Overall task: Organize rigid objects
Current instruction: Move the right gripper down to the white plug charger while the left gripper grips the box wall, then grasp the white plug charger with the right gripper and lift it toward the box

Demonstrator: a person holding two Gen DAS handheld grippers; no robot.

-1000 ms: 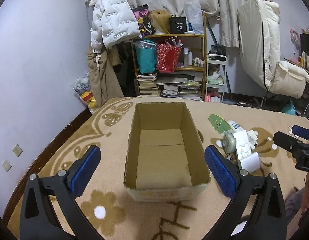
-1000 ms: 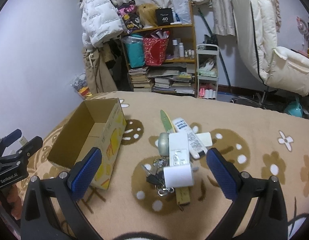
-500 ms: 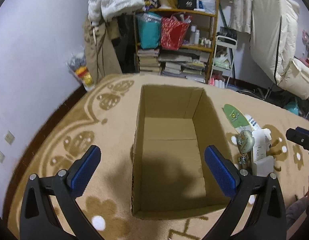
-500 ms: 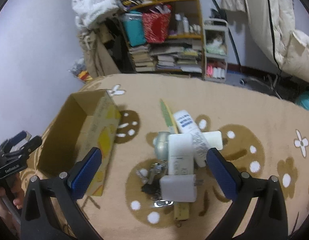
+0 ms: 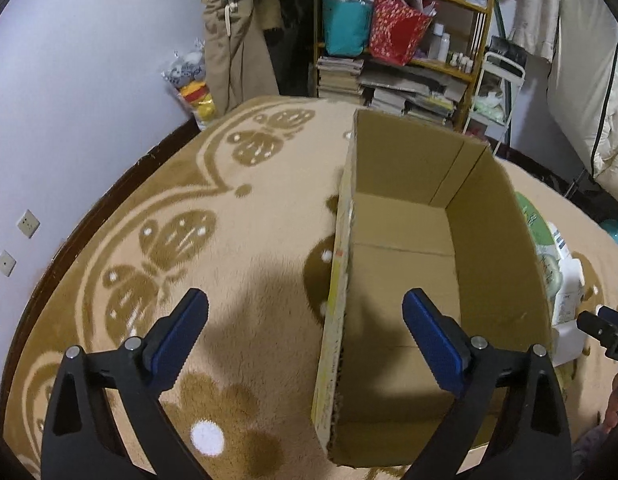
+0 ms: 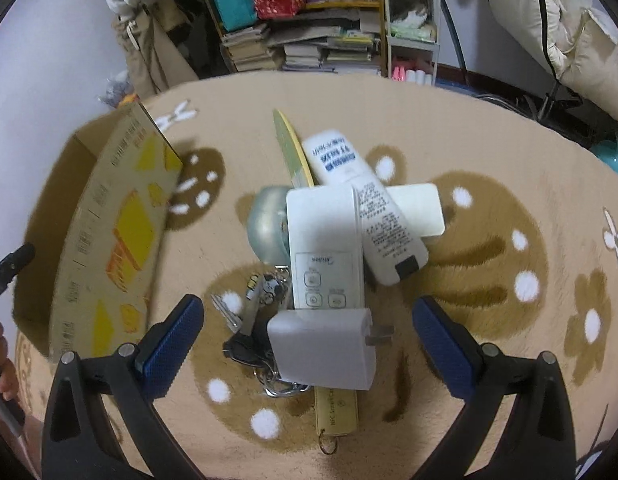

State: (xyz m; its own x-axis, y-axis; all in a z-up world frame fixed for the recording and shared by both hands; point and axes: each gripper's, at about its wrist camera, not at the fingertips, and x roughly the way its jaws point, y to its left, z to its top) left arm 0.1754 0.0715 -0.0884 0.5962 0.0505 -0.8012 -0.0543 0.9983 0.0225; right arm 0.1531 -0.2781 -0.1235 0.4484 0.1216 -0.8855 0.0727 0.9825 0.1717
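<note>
An open, empty cardboard box (image 5: 405, 264) stands on the beige carpet; it also shows in the right wrist view (image 6: 109, 232). My left gripper (image 5: 305, 340) is open and straddles the box's left wall. To the right of the box lies a pile: a white charger plug (image 6: 325, 348), a white remote (image 6: 325, 240), a white tube (image 6: 365, 208), a round metal tin (image 6: 267, 224), keys (image 6: 253, 320) and a yellow card (image 6: 335, 408). My right gripper (image 6: 309, 348) is open, low over the pile, its fingers on either side of the charger plug.
A shelf (image 5: 409, 40) stacked with books and bags stands at the far wall, with a white cart (image 6: 413, 28) beside it. A cream padded chair (image 6: 569, 28) is at the back right. The purple wall (image 5: 69, 80) runs along the left.
Both grippers have moved forward and down. The left one shifted left so the box's left wall now lies between its fingers. The right one closed in on the pile.
</note>
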